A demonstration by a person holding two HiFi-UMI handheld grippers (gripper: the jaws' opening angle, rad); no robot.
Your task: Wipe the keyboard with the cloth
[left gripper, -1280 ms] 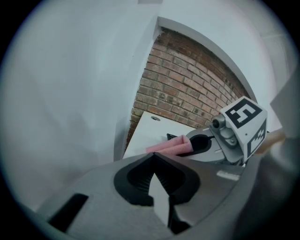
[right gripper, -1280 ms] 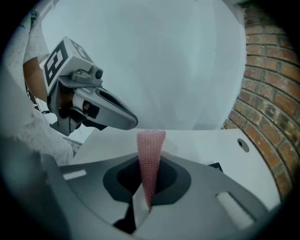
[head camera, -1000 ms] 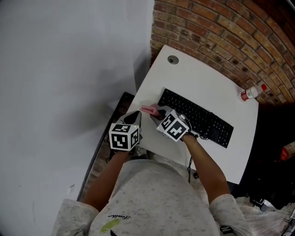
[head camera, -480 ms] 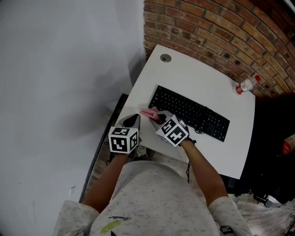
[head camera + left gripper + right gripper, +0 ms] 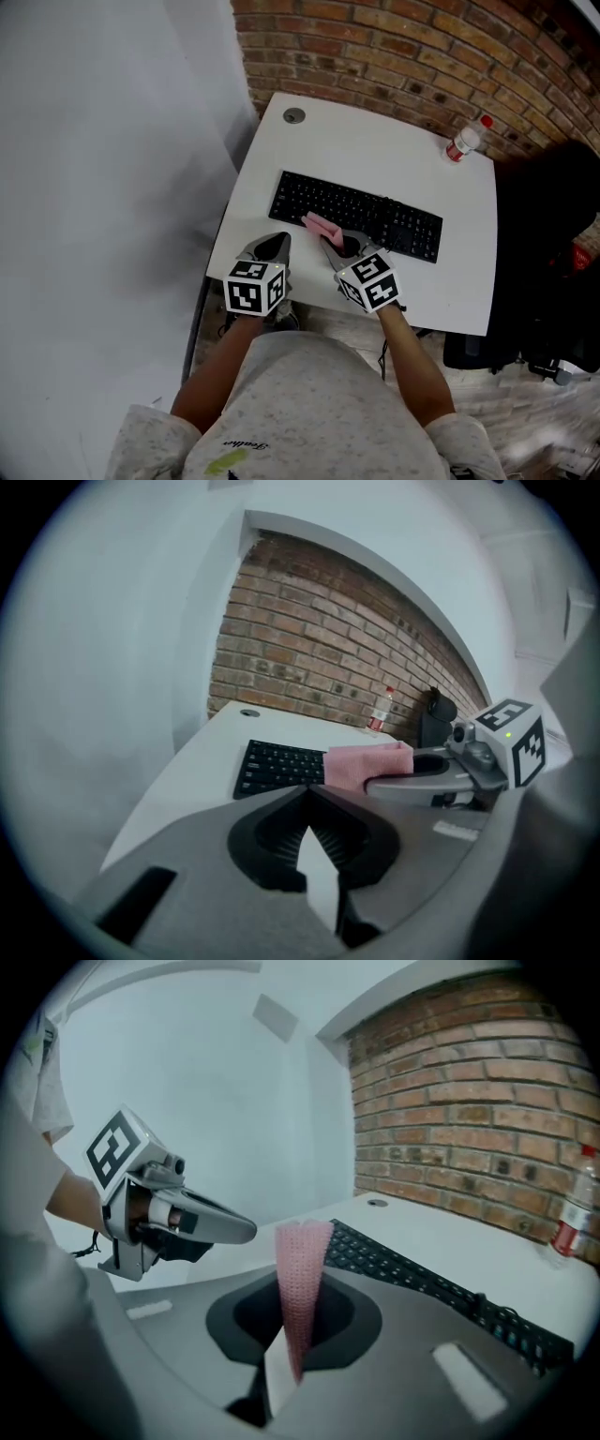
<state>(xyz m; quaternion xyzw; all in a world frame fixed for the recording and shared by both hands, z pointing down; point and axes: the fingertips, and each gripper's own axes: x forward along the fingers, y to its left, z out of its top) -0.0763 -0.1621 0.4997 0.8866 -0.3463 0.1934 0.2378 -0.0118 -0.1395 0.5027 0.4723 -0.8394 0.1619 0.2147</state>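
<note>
Right gripper [image 5: 330, 246]: jaws clamped on the pink cloth [image 5: 322, 226], whose free end stands out past their tips over the near edge of the black keyboard [image 5: 375, 214], toward its 7 o'clock corner. Left gripper [image 5: 276, 247]: jaws pressed together on nothing, at the right gripper's 9 o'clock, over the white table [image 5: 375, 141].

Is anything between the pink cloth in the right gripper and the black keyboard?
Nothing visible. The right gripper holds the pink knitted cloth by the near edge of the black keyboard; the left gripper sits aside, shut and empty.
</note>
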